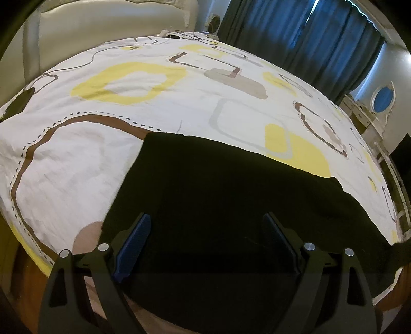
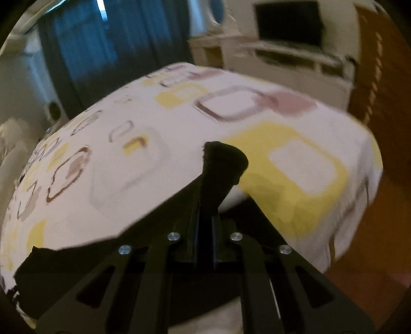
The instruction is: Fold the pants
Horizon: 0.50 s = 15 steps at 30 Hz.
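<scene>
Black pants (image 1: 210, 185) lie spread on a bed (image 1: 159, 102) covered by a white sheet with yellow and brown shapes. In the left wrist view my left gripper (image 1: 206, 226) hovers wide open above the near part of the pants, with nothing between its blue pads (image 1: 134, 240). In the right wrist view my right gripper (image 2: 205, 205) is shut on a bunched end of the pants (image 2: 222, 169), which sticks up past the fingertips. More of the black cloth trails down to the lower left. That view is blurred by motion.
Blue curtains (image 1: 295, 33) hang behind the bed. A pale headboard (image 1: 102, 23) stands at the far left, a white dresser with an oval mirror (image 1: 382, 97) at the right. A white TV unit with a dark screen (image 2: 287, 23) and wooden floor (image 2: 372, 231) lie beyond the bed's corner.
</scene>
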Motion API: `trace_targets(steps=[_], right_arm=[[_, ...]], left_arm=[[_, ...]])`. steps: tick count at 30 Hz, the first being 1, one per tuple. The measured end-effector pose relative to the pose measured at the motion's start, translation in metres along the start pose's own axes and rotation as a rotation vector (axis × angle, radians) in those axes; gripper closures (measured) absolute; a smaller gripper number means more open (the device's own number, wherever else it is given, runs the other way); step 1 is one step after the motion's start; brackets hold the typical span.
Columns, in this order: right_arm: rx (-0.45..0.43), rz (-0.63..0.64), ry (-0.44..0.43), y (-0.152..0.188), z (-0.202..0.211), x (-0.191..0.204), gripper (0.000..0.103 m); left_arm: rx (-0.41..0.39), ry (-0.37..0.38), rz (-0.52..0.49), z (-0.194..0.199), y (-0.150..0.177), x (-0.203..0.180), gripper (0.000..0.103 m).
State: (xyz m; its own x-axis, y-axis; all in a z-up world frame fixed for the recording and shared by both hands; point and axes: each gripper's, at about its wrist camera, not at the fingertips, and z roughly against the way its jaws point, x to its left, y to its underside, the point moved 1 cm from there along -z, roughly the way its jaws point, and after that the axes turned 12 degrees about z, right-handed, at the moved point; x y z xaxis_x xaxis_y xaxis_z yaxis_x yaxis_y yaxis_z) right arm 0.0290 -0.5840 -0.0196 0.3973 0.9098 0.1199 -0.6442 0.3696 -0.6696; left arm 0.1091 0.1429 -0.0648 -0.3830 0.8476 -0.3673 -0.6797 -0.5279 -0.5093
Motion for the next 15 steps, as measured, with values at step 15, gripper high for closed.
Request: trace_targets(steps=[15], right_arm=[[0.031,-0.358,-0.146,0.076,-0.027,-0.076,0.096]], left_arm=[[0.024,-0.002,-0.013,-0.003,0.012,-0.009,0.015]])
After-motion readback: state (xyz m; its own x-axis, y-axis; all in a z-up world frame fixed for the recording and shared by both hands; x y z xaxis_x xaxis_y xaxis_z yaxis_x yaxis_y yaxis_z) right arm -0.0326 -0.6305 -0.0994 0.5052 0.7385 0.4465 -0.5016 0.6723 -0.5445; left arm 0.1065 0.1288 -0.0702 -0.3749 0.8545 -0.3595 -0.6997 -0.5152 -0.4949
